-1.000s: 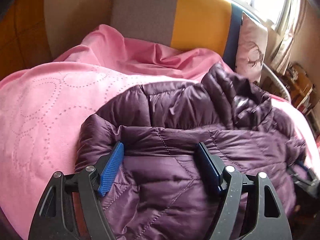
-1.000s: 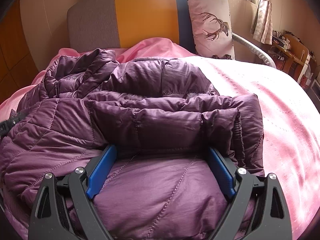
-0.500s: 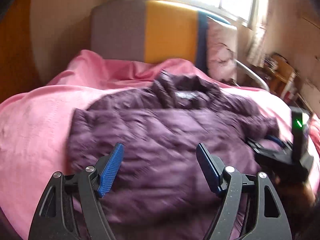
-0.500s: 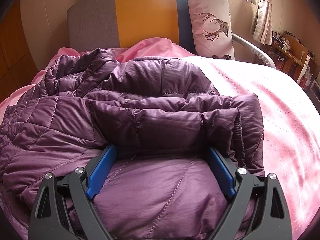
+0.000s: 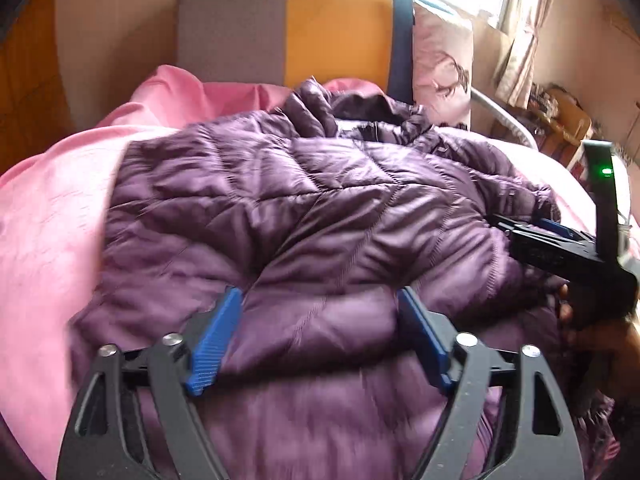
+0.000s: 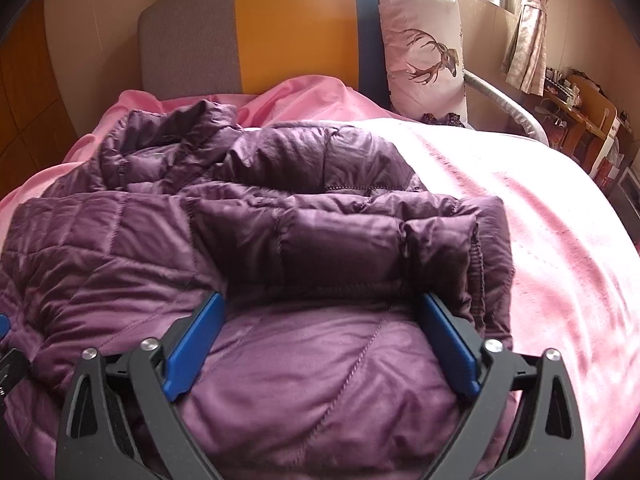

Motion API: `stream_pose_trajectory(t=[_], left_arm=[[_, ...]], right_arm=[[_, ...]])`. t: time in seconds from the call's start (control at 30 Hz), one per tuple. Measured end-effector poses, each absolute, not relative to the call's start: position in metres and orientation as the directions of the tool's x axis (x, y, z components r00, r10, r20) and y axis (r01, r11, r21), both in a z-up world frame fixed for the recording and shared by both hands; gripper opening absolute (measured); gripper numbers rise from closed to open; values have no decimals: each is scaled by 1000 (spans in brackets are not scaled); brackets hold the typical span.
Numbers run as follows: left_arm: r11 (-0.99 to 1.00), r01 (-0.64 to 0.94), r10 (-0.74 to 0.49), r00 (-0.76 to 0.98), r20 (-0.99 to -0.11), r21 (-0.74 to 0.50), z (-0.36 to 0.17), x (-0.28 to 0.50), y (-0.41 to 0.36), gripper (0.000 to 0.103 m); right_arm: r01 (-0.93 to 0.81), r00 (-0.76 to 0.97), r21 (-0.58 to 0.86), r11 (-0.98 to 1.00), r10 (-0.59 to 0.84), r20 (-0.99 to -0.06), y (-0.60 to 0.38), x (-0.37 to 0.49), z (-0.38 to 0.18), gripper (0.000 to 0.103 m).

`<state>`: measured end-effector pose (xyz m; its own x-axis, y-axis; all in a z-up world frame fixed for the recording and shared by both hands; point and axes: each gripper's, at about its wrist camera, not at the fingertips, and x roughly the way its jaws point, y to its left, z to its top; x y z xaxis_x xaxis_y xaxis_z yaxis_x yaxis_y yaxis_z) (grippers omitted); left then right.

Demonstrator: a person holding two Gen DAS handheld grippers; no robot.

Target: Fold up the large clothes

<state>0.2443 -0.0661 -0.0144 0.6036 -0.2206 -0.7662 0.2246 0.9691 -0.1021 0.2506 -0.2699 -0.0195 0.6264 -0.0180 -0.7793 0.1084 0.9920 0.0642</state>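
free: pink blanket (image 6: 560, 240) right of jacket (image 6: 320, 240) | blocked: pillow (image 6: 424, 52), headboard (image 6: 292, 28)

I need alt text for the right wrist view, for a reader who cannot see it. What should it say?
A purple quilted jacket, partly folded, lies on a pink bedspread. The right gripper is low over it, its jaws opening, with fabric between the blue pads. Behind stand a grey and yellow headboard and a deer pillow.

- Between the right gripper's (image 6: 320, 336) spread jaws lay the purple jacket (image 6: 304, 376), quilted cloth with a soft satin sheen.
- The finger pads (image 6: 192, 344) were ridged blue plastic on matt black plastic arms with shiny metal screws.
- Beyond the jaws, the pink blanket (image 6: 540, 220) looked matt and fuzzy.
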Motion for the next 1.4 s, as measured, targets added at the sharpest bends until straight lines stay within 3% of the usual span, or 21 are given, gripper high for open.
stream_pose_trajectory(t=[0.37,0.77,1.4], left_arm=[[980,187,-186,695,-694,-75,19,145,-25,86],[981,185,-170,672,-721,-60,0,94,1,86],[983,163,-164,615,-771,-80,-28,61,23,86]], right_arm=[[97,586,172,980,83,-806,-298,153,2,101],[145,525,213,966,107,-844,-332,70,-21,101],[93,532,349,932,250,-809,-326,-2,-20,101]])
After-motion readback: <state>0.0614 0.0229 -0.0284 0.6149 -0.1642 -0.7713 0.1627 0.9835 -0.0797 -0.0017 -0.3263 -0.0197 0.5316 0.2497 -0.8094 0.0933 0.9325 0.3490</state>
